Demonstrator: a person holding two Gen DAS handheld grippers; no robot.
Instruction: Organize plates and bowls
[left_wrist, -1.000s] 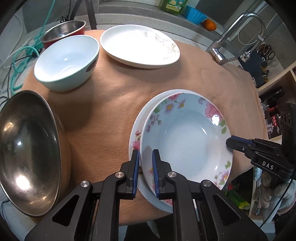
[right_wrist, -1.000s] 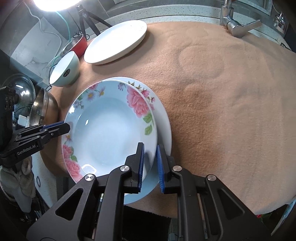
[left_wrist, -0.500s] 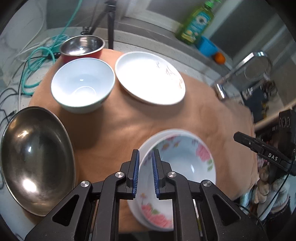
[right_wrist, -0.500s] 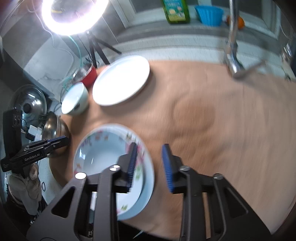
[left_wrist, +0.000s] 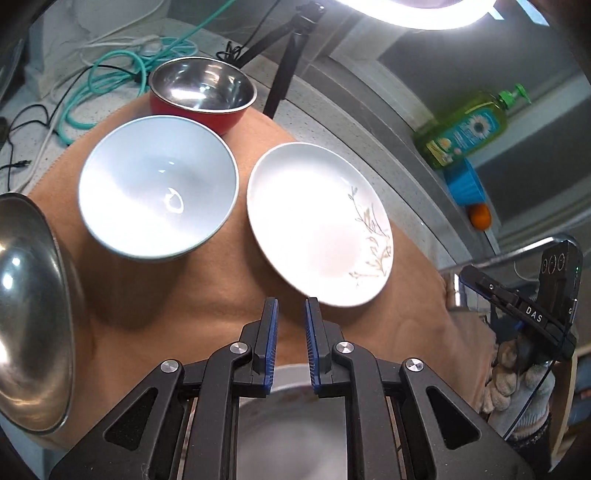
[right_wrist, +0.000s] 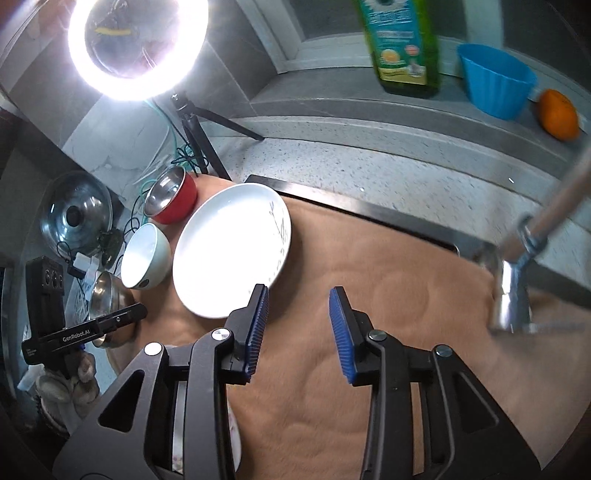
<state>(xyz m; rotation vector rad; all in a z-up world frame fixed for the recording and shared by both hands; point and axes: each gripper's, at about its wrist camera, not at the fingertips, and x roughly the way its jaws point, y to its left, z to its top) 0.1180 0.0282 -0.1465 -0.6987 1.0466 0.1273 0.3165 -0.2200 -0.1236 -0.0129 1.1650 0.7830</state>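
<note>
Two grippers: left gripper (left_wrist: 291, 320) fingers closed, empty; right gripper (right_wrist: 298, 317) fingers just opening, empty, near round white ceramic plate (right_wrist: 229, 251).

A white plate (left_wrist: 317, 225) with a faint sprig motif lies flat on the tan cloth (left_wrist: 207, 295). Just beside it stands a pale blue bowl (left_wrist: 157, 195), upright and empty; behind that, a red steel-lined bowl (left_wrist: 201, 92). A large steel bowl (left_wrist: 31, 306) sits at the cloth's edge.
</note>
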